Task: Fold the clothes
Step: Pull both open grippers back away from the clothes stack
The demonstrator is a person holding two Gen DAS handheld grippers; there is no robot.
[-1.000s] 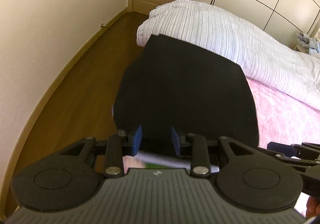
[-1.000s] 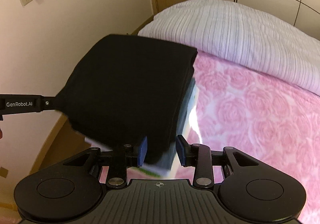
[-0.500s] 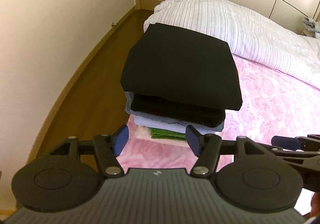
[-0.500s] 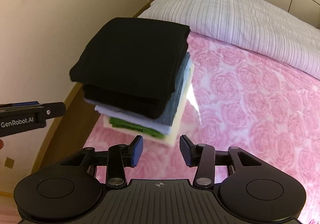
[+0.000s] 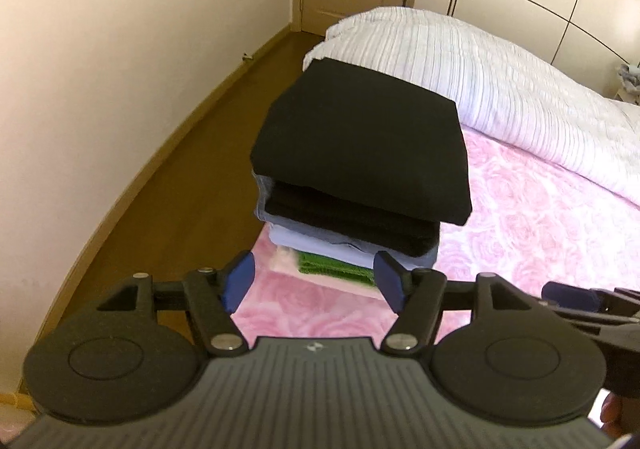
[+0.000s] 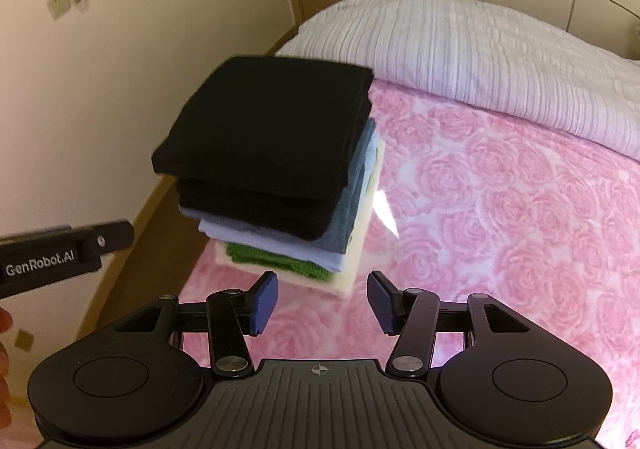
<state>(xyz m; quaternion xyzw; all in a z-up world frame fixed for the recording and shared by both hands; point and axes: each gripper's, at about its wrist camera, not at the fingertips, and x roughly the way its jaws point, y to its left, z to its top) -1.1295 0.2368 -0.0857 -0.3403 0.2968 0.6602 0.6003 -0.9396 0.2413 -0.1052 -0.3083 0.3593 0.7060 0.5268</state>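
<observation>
A neat stack of folded clothes (image 5: 360,185), black on top, sits at the corner of the pink rose-patterned bed (image 5: 540,217). The left claw (image 5: 316,283) and right claw (image 6: 322,301) have just been opening; both stand apart, nothing between them, just short of the stack.

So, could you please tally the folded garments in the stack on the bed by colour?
Black: 2
Grey-blue: 1
Light blue: 1
Green: 1
Cream: 1
Total: 6 layers visible in the stack on the pink bedspread; any thinner piece hidden between them cannot be told.
</observation>
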